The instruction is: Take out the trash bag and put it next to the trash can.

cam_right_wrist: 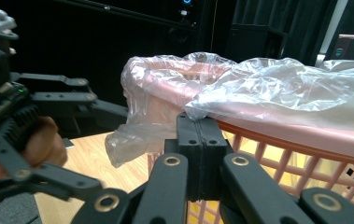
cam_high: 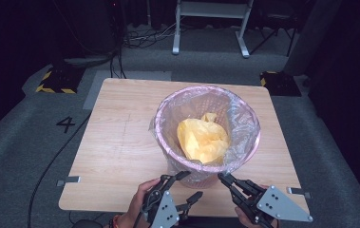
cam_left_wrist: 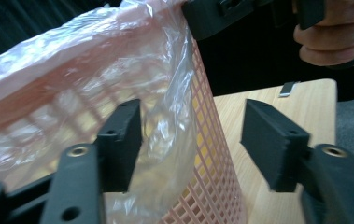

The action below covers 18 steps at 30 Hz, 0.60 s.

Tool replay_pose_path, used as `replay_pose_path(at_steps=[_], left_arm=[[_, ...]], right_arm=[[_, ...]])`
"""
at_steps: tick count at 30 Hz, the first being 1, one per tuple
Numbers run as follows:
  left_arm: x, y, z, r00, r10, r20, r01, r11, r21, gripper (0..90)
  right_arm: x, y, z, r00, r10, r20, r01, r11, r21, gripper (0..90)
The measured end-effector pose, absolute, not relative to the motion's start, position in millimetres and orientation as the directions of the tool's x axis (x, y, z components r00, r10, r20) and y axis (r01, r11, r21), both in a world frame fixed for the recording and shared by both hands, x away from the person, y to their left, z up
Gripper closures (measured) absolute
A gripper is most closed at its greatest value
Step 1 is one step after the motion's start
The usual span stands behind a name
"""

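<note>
Figure: two hand-held grippers at the near rim of a lined basket, as I see it from my remote station.

(a) My left hand-held gripper [cam_high: 183, 186] is released, its jaws spread wide. In the left gripper view its left jaw lies against the loose clear bag liner [cam_left_wrist: 165, 93] hanging down the outside of the pink mesh basket [cam_left_wrist: 212, 154], while the right jaw stands apart over bare tabletop [cam_left_wrist: 277, 100].

(b) My right hand-held gripper [cam_right_wrist: 201, 140] is clenched, jaws pressed flat together. In the right gripper view the liner's folded edge lies directly above and beyond the jaw tips; I cannot tell whether any film is caught between them. In the high view its tips [cam_high: 221, 176] sit just at the basket's near rim.

(c) The basket [cam_high: 206, 137] stands upright directly ahead of both hand-held grippers, between them and the far edge of the tabletop. A crumpled yellow bag [cam_high: 202, 140] lies inside it.

(d) The two hand-held grippers are near each other, the left one just to the left of the right one, each with a hand [cam_high: 137, 204] behind it.
</note>
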<state>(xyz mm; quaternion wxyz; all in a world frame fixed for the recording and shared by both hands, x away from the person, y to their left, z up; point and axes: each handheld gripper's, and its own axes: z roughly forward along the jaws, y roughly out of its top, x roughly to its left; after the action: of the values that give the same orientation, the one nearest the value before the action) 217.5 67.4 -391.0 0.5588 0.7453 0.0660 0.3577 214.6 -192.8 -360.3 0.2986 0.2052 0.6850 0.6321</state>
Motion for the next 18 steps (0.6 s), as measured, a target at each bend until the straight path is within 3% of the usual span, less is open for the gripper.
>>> replay_pose_path(at_steps=[4,9,14,18], left_arm=[[224.9,66.9,-387.2,0.732,0.504,0.457,-0.285,-0.383,0.879,61.8],[226.3,69.6,-383.4,0.711,0.497,0.497,-0.31,-0.413,0.856,86.7],[222.9,79.4,-378.2,0.728,0.471,0.498,-0.332,-0.393,0.857,90.0],[219.1,90.6,-371.2,0.734,0.479,0.482,-0.342,-0.353,0.871,90.0]], right_arm=[[213.6,-193.2,-361.0,-0.746,0.646,-0.16,-0.106,0.122,0.987,86.0],[211.4,-196.1,-363.1,-0.748,0.638,-0.185,-0.126,0.138,0.982,70.6],[213.8,-202.7,-369.2,-0.722,0.669,-0.177,-0.113,0.138,0.984,60.6],[216.7,-207.4,-372.2,-0.702,0.693,-0.167,-0.098,0.138,0.985,59.7]])
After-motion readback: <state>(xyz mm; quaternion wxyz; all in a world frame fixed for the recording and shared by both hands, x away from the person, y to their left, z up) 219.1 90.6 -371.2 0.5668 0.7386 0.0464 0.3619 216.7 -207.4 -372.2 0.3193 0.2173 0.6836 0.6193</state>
